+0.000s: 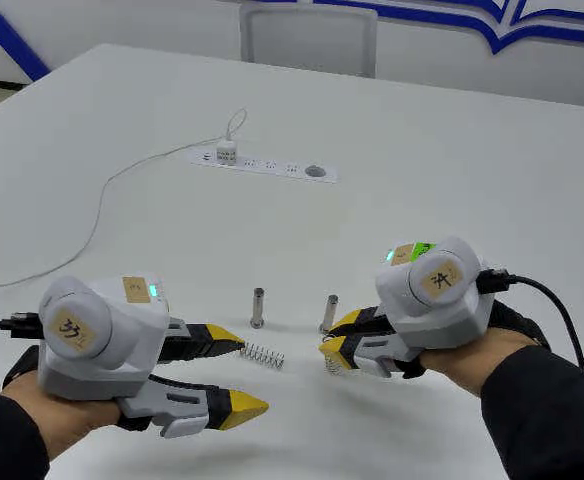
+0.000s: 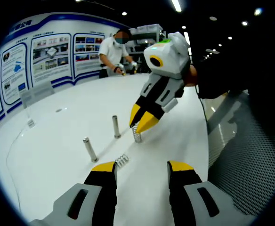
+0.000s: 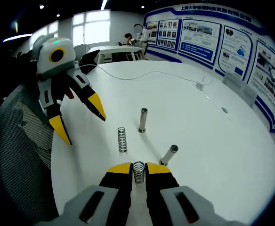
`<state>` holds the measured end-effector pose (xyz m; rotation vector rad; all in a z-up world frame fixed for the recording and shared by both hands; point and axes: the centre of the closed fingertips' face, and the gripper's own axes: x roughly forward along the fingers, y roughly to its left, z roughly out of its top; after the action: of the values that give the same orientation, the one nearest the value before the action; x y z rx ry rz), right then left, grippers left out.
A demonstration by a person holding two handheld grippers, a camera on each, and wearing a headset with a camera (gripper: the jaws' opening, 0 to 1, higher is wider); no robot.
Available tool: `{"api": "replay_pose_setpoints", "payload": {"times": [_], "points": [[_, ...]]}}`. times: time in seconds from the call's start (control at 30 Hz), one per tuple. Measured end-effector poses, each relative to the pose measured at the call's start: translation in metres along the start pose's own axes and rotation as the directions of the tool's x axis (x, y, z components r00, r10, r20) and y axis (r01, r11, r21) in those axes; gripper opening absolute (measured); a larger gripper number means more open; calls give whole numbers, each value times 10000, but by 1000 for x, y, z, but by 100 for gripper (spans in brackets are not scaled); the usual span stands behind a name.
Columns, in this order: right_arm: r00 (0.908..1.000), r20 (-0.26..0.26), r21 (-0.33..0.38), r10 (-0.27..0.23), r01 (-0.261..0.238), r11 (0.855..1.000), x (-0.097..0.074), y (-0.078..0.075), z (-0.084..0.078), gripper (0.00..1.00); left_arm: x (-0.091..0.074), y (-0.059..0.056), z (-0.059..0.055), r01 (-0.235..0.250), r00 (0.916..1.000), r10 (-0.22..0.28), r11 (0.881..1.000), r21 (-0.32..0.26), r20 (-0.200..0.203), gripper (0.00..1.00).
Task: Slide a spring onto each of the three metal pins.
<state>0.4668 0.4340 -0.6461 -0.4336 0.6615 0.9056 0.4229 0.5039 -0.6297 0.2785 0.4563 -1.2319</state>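
Note:
Two metal pins point(image 1: 258, 307) point(image 1: 329, 313) stand upright on the white table point(image 1: 422, 170). A loose spring point(image 1: 263, 354) lies flat in front of the left pin. My left gripper point(image 1: 253, 376) is open, and its upper tip is just left of that spring point(image 2: 122, 160). My right gripper point(image 1: 330, 352) is shut on a second spring point(image 3: 138, 172), held just in front of the right pin point(image 3: 168, 155). In the right gripper view, the loose spring point(image 3: 122, 139) lies beside the farther pin point(image 3: 142, 120), and the left gripper point(image 3: 83, 123) hangs open beyond it.
A white power strip point(image 1: 262, 164) with a plugged-in adapter lies farther back, and its cable point(image 1: 92, 230) trails off to the left. A chair point(image 1: 307, 38) stands at the table's far edge. A person point(image 2: 113, 54) works at a distant table.

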Motion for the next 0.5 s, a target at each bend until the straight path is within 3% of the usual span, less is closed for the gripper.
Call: {"api": "replay_pose_setpoints", "payload": {"times": [0.5], "points": [[9996,142,362,-241,236,9991,-8,-3,-8,12,0,1,-1,-15,10000,15,10000,-6,-30,43]]}}
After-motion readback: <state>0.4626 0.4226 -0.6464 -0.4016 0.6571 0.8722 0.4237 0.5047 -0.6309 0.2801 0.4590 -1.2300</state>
